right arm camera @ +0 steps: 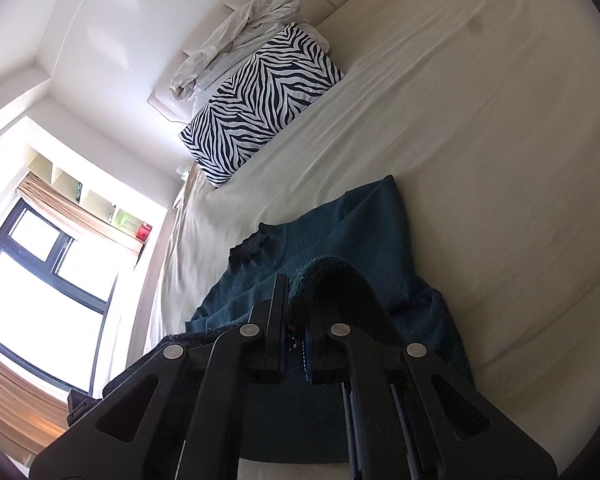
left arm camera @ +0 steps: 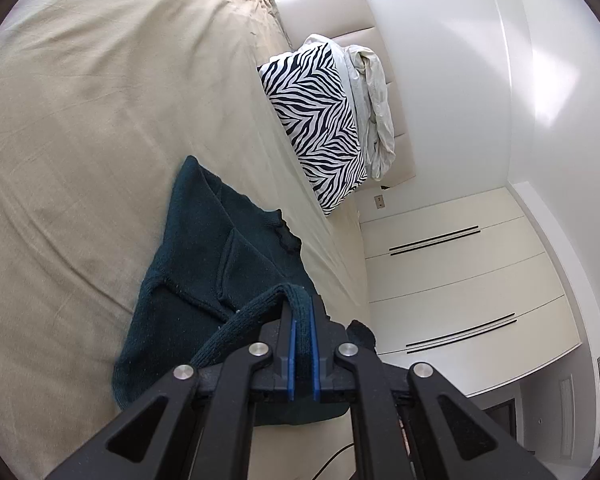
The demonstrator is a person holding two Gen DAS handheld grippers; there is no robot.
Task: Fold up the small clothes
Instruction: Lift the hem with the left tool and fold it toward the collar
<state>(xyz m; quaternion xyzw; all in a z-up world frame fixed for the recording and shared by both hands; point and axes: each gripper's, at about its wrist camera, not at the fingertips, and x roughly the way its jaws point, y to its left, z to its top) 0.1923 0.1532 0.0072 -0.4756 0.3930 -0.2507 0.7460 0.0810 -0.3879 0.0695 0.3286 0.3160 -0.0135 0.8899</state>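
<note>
Tongs [left arm camera: 303, 312] [right arm camera: 296, 300] clamped on sweater [left arm camera: 204, 248] [right arm camera: 340, 232]

A zebra pillow [left arm camera: 316, 128] [right arm camera: 260, 100] lies at the head of the bed [left arm camera: 100, 120] [right arm camera: 480, 100], on its beige sheet. Behind the pillow a crumpled white cloth [left arm camera: 374, 108] [right arm camera: 236, 40] leans on the padded headboard [left arm camera: 340, 12]. Past the pillow on one side stand cream wardrobe doors [left arm camera: 460, 280] with dark handles; on the other side is a window [right arm camera: 40, 280] under a rolled blind [right arm camera: 76, 216], with open shelves [right arm camera: 84, 192] above.
</note>
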